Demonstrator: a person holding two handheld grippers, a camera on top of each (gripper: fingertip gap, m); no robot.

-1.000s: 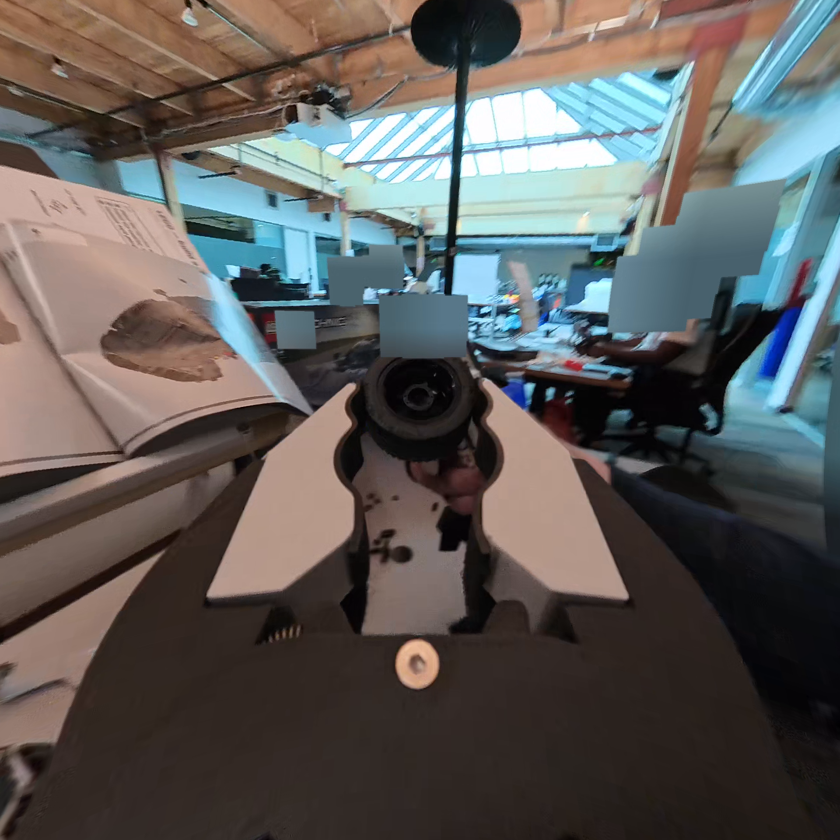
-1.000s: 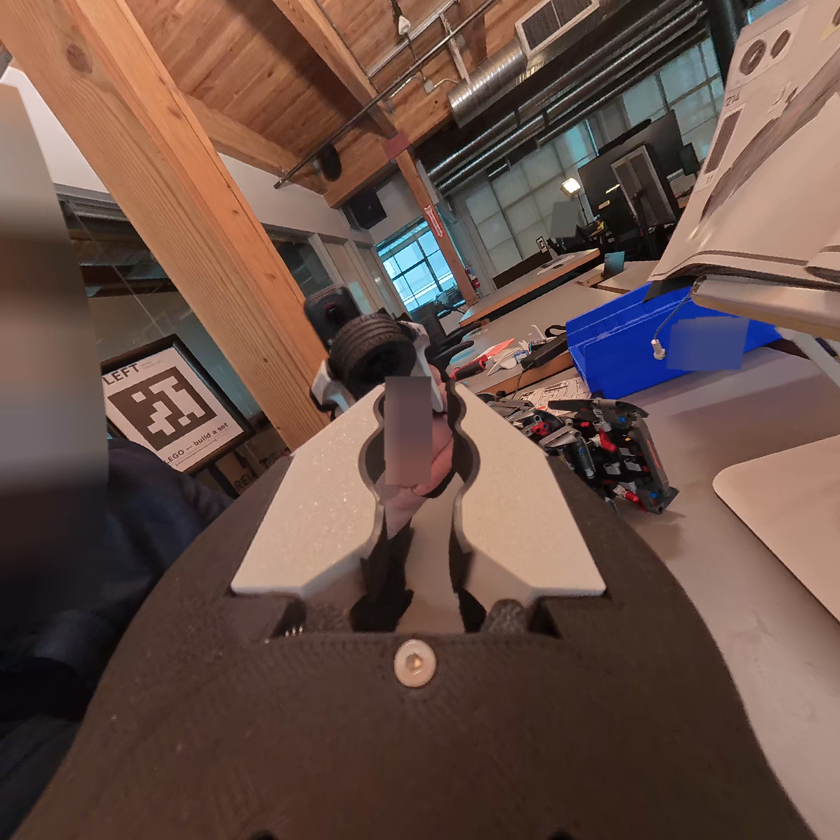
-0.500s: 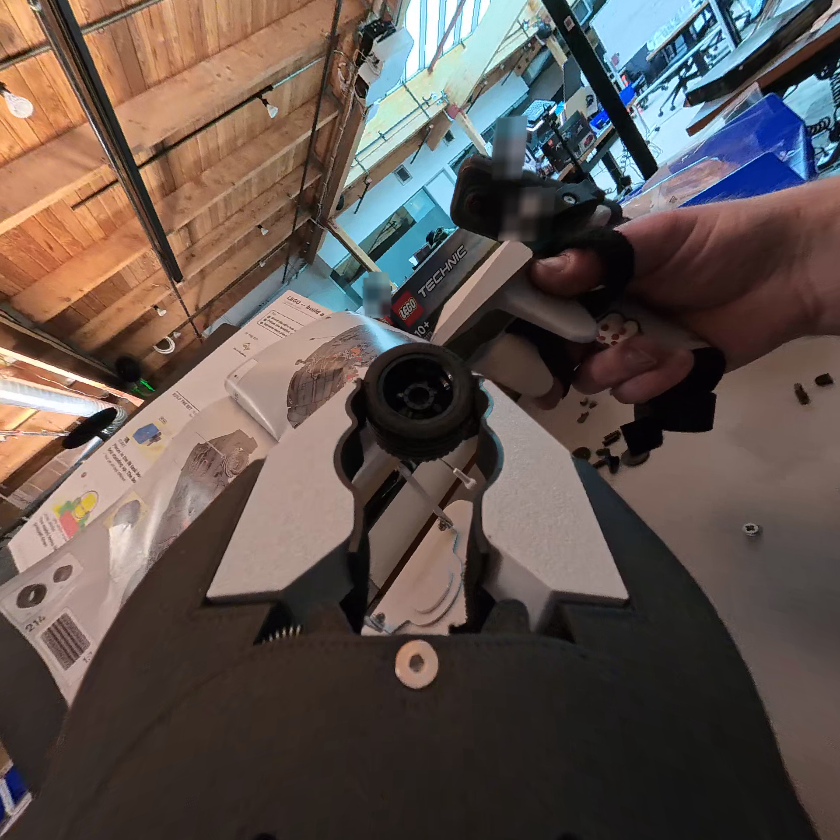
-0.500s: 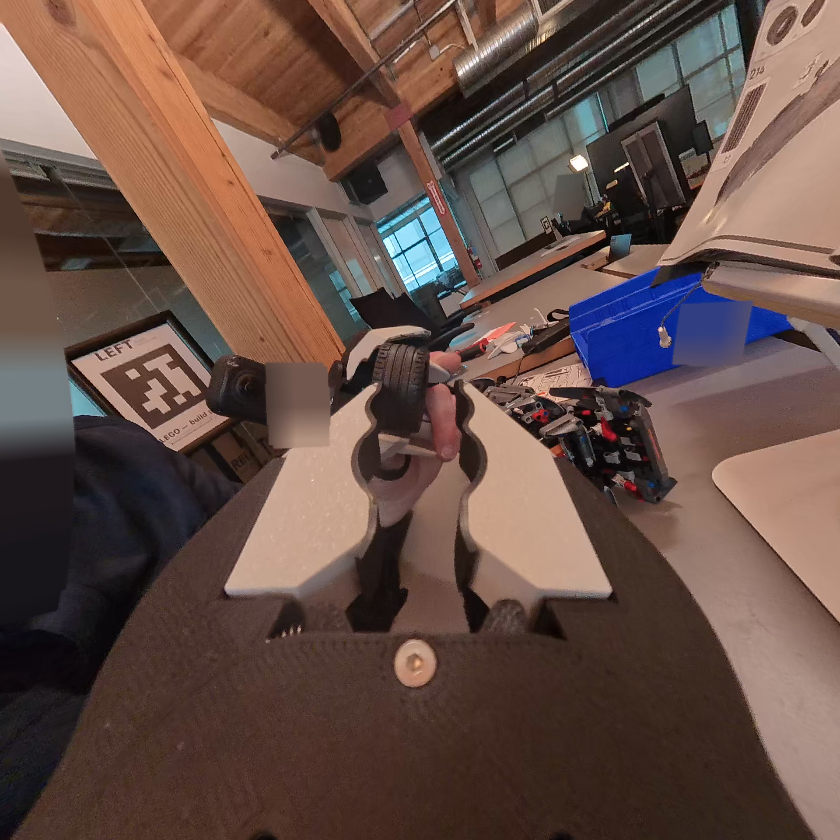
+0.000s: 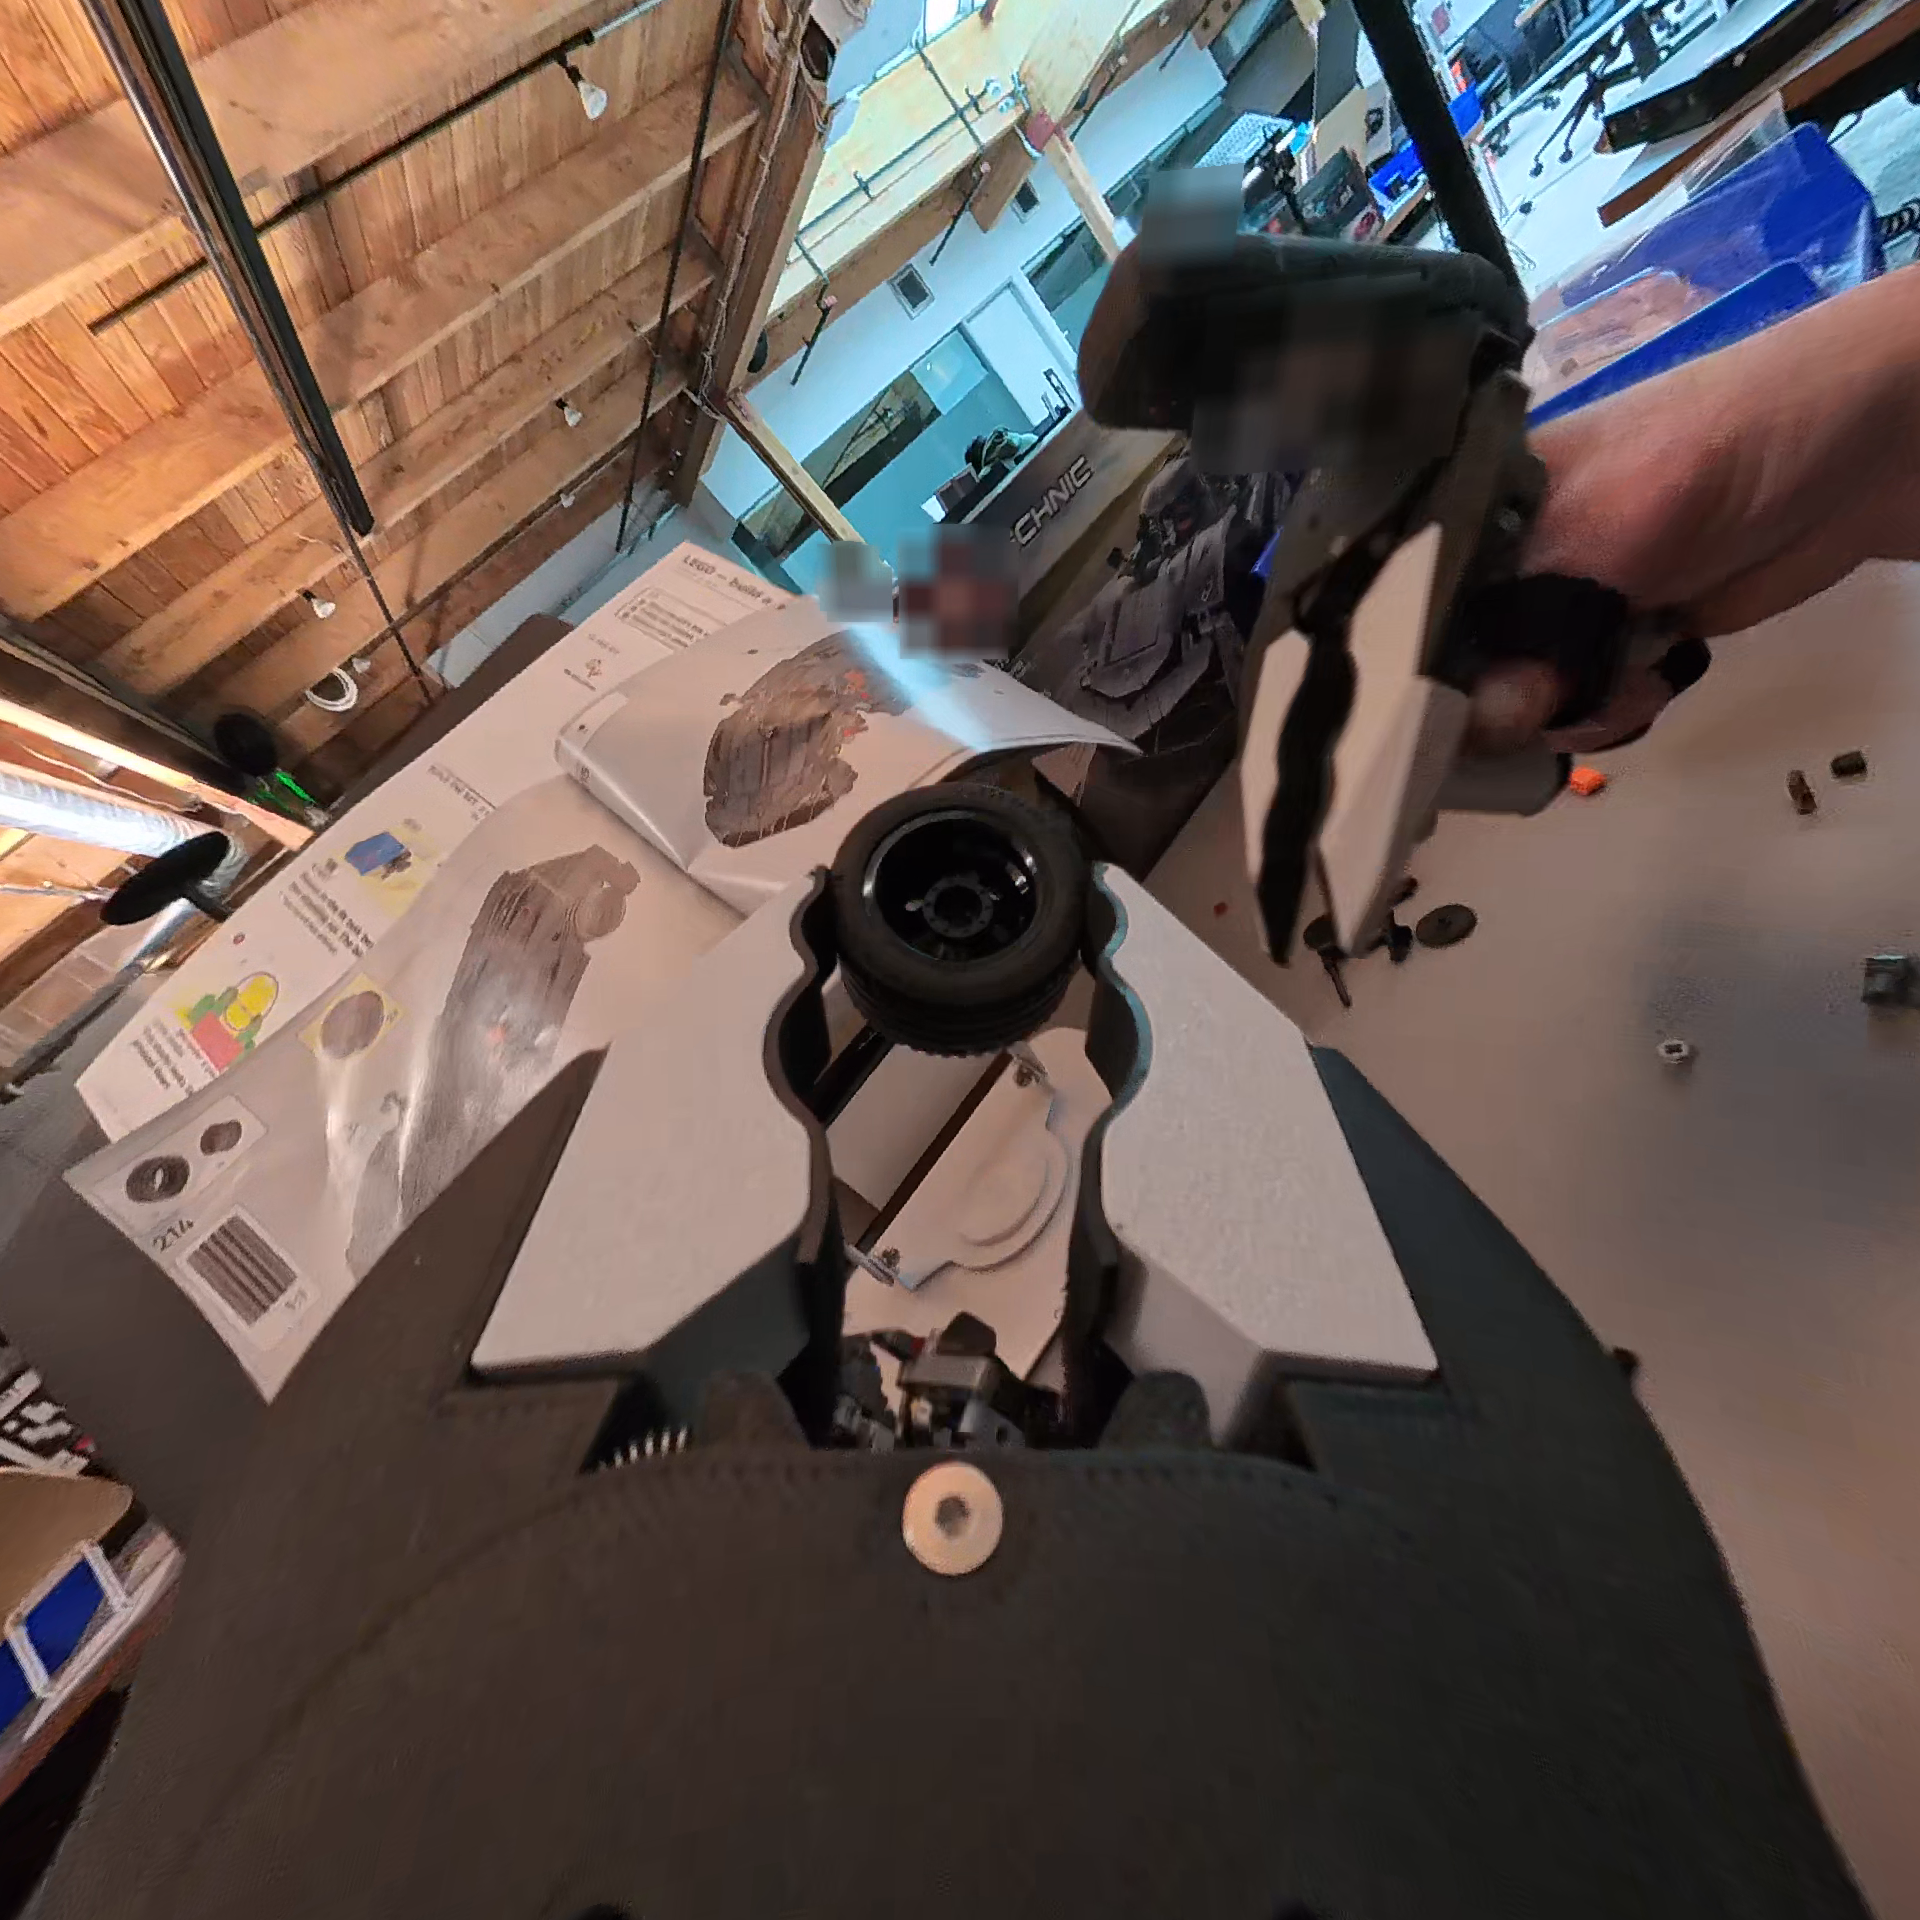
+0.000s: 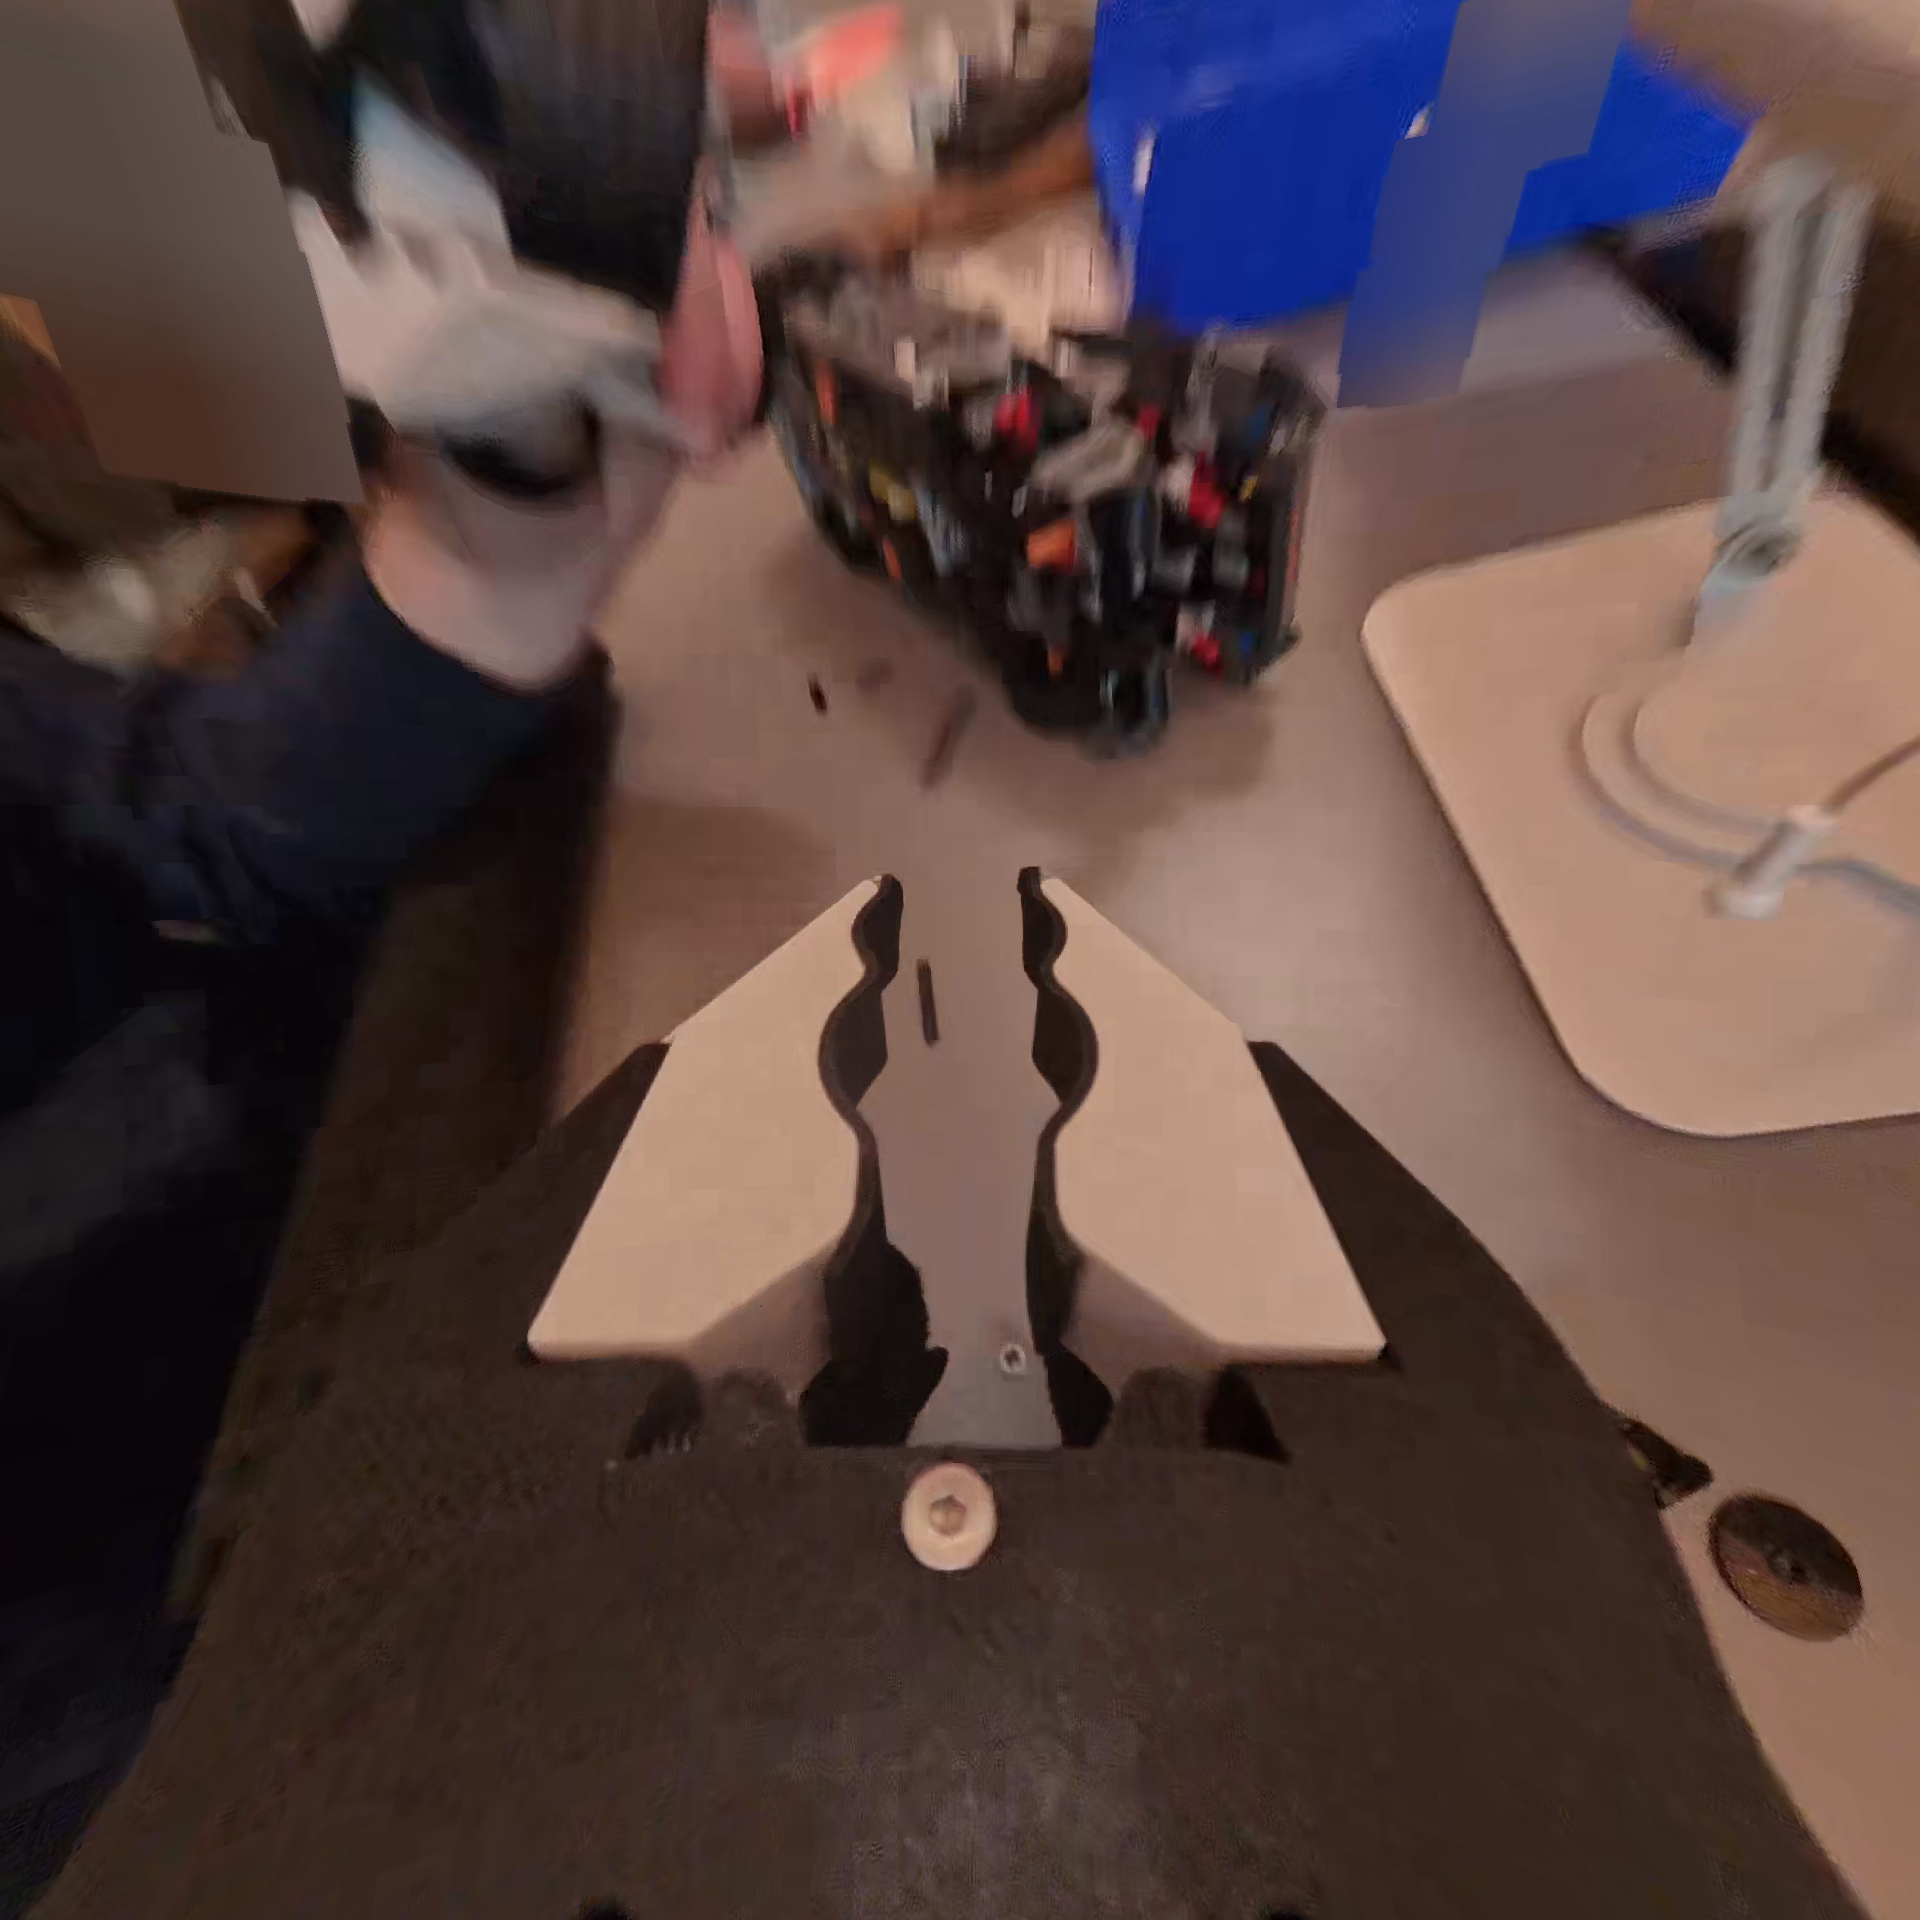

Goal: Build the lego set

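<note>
Wheel (image 5: 951,925) clamped between the left gripper (image 5: 956,935) fingertips; right gripper (image 6: 956,883) spread with nothing between its tips.

Left gripper pinched the black tyre by its tread, hub facing the camera, held above the open instruction booklet (image 5: 520,997). Right gripper, seen from the left wrist view (image 5: 1320,914), pointed down at the table (image 5: 1662,1247) near loose small parts (image 5: 1444,920); half a second before it had sat higher, just behind the wheel. Right wrist view had swung from the room down to the tabletop, blurred, where the partly built black model (image 6: 1060,520) stood ahead of the tips. Blue bin (image 6: 1247,156) sat behind the model; contents could not be made out.
</note>
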